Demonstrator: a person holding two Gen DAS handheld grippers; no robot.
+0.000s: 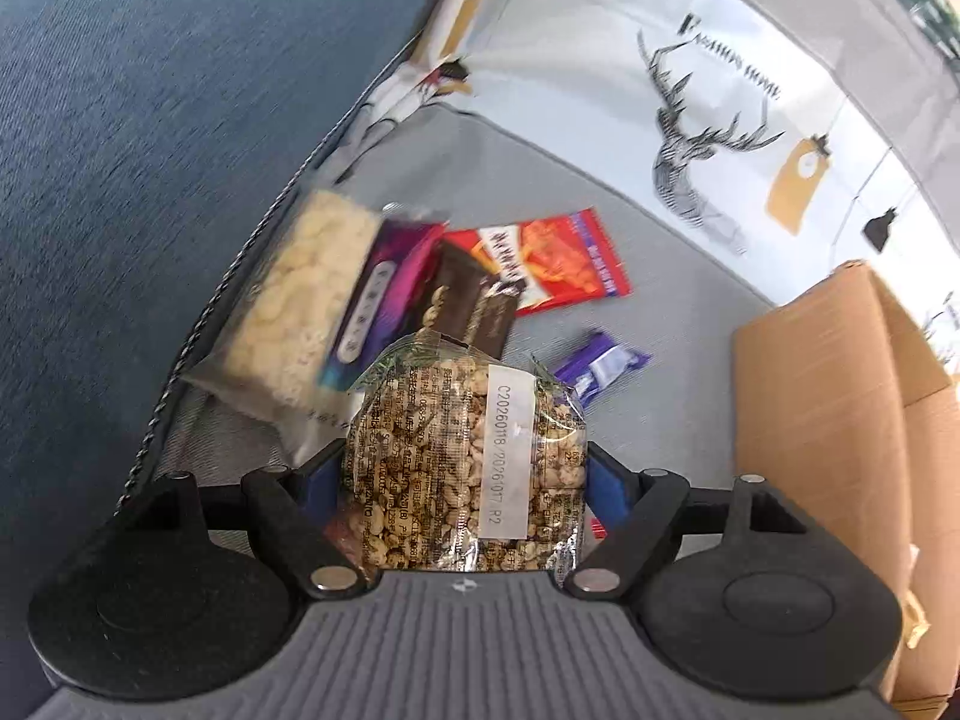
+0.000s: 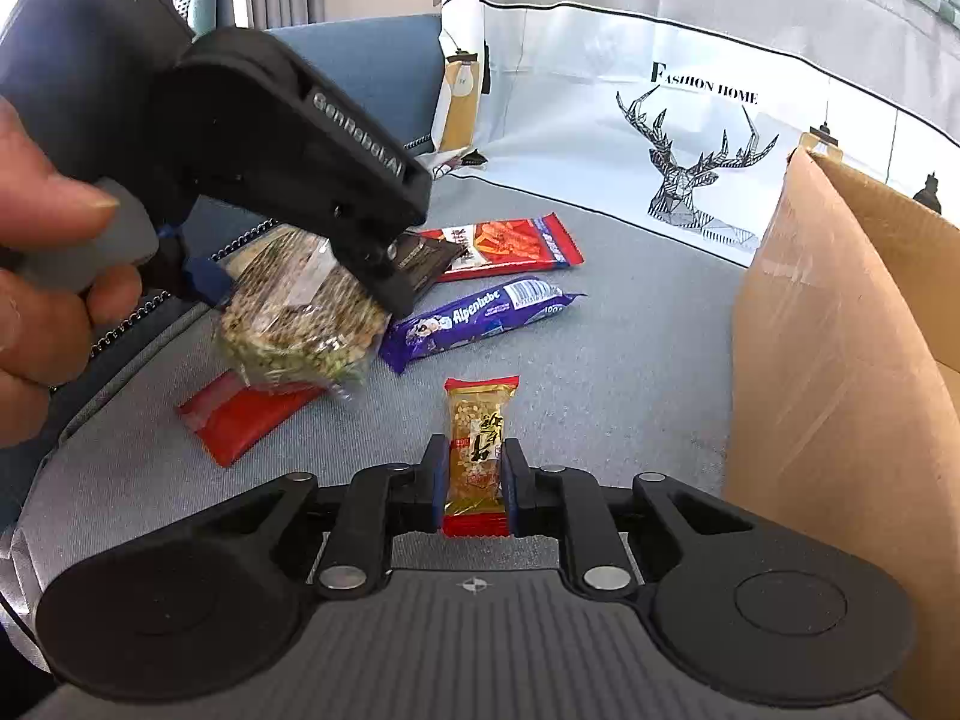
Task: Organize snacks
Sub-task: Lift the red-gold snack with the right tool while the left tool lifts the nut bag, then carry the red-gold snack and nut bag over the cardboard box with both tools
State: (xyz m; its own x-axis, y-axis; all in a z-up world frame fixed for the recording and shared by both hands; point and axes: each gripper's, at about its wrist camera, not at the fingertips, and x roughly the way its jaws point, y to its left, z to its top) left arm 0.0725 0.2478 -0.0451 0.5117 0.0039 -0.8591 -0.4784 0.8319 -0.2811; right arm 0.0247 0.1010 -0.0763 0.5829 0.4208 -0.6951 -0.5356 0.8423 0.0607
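the left tool (image 1: 465, 468) is clamped on a clear-wrapped puffed grain bar (image 1: 465, 456), held above the grey cushion (image 2: 600, 372) over a red packet (image 2: 240, 420). right of it lie a purple alpenliebe roll (image 2: 480, 318) and a far red snack bag (image 2: 510, 240). the right tool (image 2: 474, 480) grips a small golden peanut bar (image 2: 477, 450); a cardboard box (image 2: 840, 360) stands at the right.
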